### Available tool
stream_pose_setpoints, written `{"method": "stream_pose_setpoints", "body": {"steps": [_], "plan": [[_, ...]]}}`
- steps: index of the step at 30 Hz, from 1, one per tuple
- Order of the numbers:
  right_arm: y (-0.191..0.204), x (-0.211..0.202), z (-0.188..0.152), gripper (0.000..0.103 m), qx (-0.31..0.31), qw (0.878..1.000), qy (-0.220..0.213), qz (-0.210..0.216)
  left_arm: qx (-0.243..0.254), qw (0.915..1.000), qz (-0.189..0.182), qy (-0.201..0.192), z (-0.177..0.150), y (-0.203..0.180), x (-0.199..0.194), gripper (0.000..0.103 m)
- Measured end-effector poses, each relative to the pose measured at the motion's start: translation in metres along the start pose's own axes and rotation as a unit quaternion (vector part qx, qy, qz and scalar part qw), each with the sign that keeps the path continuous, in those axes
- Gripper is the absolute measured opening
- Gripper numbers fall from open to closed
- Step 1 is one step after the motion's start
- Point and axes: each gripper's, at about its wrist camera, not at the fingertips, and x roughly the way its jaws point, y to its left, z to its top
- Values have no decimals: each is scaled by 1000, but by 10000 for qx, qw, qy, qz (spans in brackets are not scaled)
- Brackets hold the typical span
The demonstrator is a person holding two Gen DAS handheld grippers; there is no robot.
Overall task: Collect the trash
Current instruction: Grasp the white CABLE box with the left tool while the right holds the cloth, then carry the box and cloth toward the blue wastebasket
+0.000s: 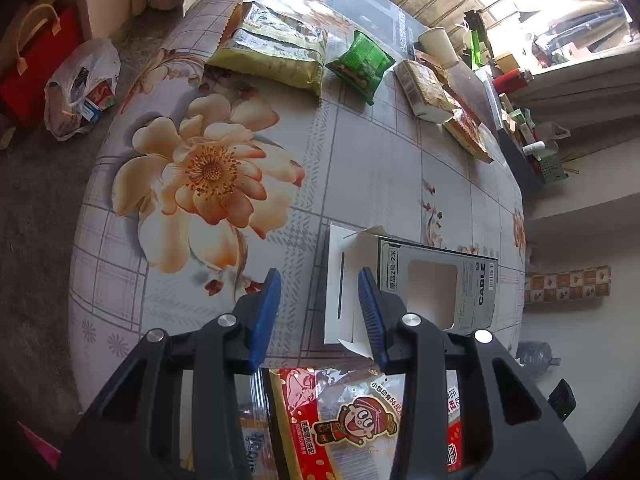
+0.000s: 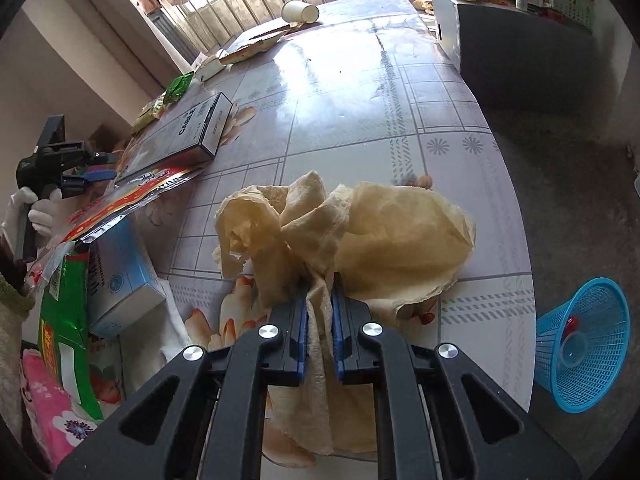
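My right gripper (image 2: 319, 284) is shut on a crumpled yellowish paper wrapper (image 2: 372, 232) that rests on the flowered tablecloth (image 2: 360, 128). My left gripper (image 1: 318, 280) is open and empty, just above the table, with a grey cable box (image 1: 436, 284) beside its right finger and a red snack bag (image 1: 348, 420) under it. The left gripper also shows in the right wrist view (image 2: 86, 176), held by a white-gloved hand. A blue mesh waste basket (image 2: 584, 340) lies tipped on the floor to the right of the table.
More trash lies at the table's far side: a yellow-green snack bag (image 1: 272, 48), a green packet (image 1: 360, 64), a paper cup (image 1: 438, 46), flat cartons (image 1: 426, 88). A blue box (image 2: 120, 276), a green bag (image 2: 64, 320) and a pink tissue pack (image 2: 52, 404) lie near the right gripper.
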Motion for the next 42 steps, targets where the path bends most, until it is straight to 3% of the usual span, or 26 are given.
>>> {"method": "stream_pose_setpoints", "body": {"steps": [8,13,19,25,33,38,42], "plan": [[-4,-2,-3,10,159,9998,-77,35,146,9999,-7,68,5,1,21,19],[-4,-4,-5,10,163,9998,-135,-19,248,9997,21,86,3,-2,26,2],[-3,-5,-8,10,186,9996,-193,-57,404,9990,87,-152,-1,-13,16,0],[-11,-8,-9,7,381,9990,-216,97,703,9951,38,-689,-6,-43,-29,0],[-14,-37,-12,6,494,9970,-557,226,1255,9797,-388,-1516,-24,-111,-100,0],[-17,-64,-19,6,572,9943,-840,324,1775,9663,-599,-1766,-57,-170,-122,0],[-24,-90,-30,6,627,9915,-1068,395,2352,9506,-629,-1925,-90,-220,-137,0]]}}
